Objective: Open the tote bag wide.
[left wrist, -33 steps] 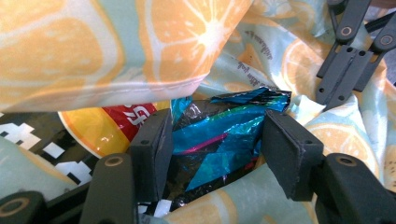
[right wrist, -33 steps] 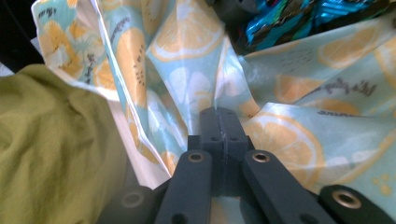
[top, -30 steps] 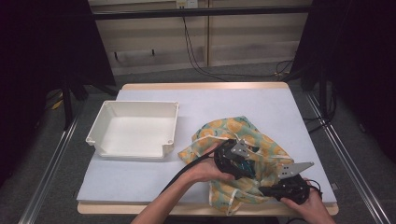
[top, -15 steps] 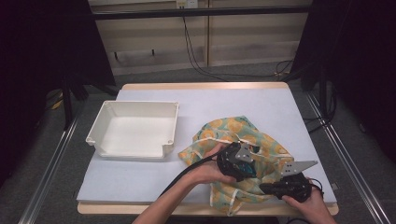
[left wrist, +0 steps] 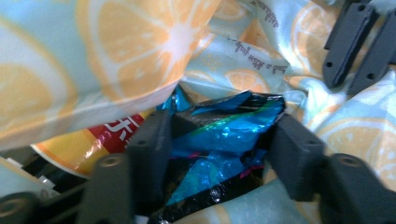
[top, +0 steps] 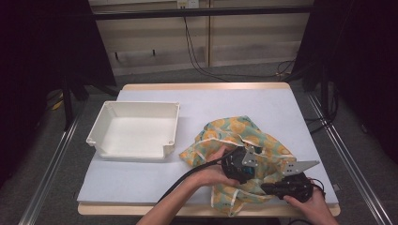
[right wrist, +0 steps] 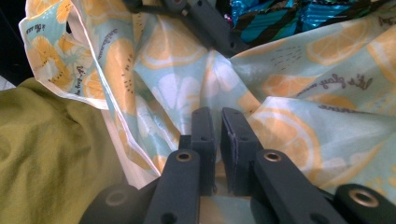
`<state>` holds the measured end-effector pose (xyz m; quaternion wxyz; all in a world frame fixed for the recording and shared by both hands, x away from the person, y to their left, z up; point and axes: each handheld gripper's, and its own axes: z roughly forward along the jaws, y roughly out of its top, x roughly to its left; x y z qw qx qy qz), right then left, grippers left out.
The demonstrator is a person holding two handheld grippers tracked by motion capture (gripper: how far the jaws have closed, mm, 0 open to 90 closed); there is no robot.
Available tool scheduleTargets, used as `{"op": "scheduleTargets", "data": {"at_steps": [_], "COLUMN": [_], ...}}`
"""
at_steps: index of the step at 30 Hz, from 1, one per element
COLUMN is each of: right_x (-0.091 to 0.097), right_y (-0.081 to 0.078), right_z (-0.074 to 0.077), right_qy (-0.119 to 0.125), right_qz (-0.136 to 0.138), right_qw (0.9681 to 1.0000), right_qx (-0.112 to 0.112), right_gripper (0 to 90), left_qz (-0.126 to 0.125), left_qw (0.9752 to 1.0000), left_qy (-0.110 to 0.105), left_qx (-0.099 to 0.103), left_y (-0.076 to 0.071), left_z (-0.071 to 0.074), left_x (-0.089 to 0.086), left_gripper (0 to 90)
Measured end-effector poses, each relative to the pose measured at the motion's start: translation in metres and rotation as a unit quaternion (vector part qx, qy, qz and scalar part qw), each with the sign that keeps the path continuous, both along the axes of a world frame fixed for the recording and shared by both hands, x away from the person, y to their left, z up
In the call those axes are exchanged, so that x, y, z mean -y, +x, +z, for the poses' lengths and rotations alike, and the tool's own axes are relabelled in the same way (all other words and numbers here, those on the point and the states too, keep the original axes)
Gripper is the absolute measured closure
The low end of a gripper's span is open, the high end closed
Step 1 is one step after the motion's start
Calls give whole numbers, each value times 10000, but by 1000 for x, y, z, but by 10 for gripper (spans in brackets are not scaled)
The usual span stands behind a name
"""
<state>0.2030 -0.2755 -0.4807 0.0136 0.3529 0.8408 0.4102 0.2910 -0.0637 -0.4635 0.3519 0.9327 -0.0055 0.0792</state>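
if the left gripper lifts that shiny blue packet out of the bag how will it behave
The packet is crinkled foil, so it will probably crumple rather than stay stiff. It looks thin and likely light. Its glossy film may slip between the jaws, and the floppy bag draped over it could drag along.

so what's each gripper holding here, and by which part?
Left gripper: crumpled blue foil packet, jaws at its two sides. Right gripper: shut on a fold of the lemon-print bag.

Left claw (left wrist: 219, 140) closer around blue packet (left wrist: 224, 135)
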Motion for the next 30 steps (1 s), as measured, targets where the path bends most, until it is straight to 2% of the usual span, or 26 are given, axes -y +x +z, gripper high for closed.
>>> {"op": "scheduleTargets", "data": {"at_steps": [2,3,7,9,13,15,19,22,30], "right_x": [0,0,1,0,1,2,5,7,15], "right_y": [0,1,2,2,2,2,2,2,3], "right_z": [0,1,1,2,5,9,21,33,70], "right_qy": [13,20,43,55,131,166,316,419,517], "right_qz": [-3,-17,-16,-32,-34,-109,-188,-308,-522], "right_qw": [10000,10000,10000,10000,9998,9996,9986,9974,9928], "right_qx": [-20,-15,15,20,141,222,389,501,950], "right_gripper": [839,838,837,830,783,732,643,617,547], "left_qz": [-30,-16,35,66,166,184,236,218,195], "left_qw": [10000,9998,9992,9986,9964,9942,9899,9886,9888], "left_qy": [-35,-75,-152,-200,-403,-574,-876,-936,-896], "left_qx": [-84,-199,-358,-491,-727,-889,-1087,-1157,-1179], "left_y": [2,3,5,7,9,11,15,18,18], "left_z": [-2,-3,-3,-1,1,5,13,16,20], "left_x": [-2,-4,-8,-9,-14,-18,-27,-32,-39], "left_gripper": [597,653,757,841,869,871,872,872,871]}}
